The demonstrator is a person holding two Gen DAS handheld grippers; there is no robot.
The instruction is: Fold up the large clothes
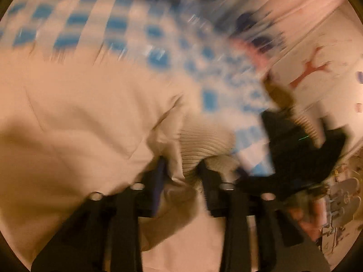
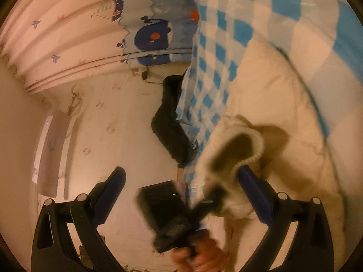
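A cream garment (image 1: 86, 113) lies spread on a blue-and-white checked bedsheet (image 1: 118, 25); the left wrist view is heavily blurred. My left gripper (image 1: 182, 175) sits over the garment's edge. Its fingers stand apart, with a ribbed cuff (image 1: 199, 145) and bunched cloth loose between them. In the right wrist view the same garment (image 2: 279, 104) lies at the right, its ribbed sleeve opening (image 2: 240, 147) resting against the right-hand fingertip. My right gripper (image 2: 181, 179) is wide open and grips nothing. The left gripper (image 2: 172, 213) shows there as a black blur in a hand (image 2: 199, 256).
The checked sheet (image 2: 217, 52) drops over the bed's edge. A dark garment (image 2: 170, 122) hangs beside that edge. Behind it are a whale-print curtain (image 2: 152, 36), a pale pleated curtain (image 2: 68, 29) and a wall with small drawings (image 1: 308, 70).
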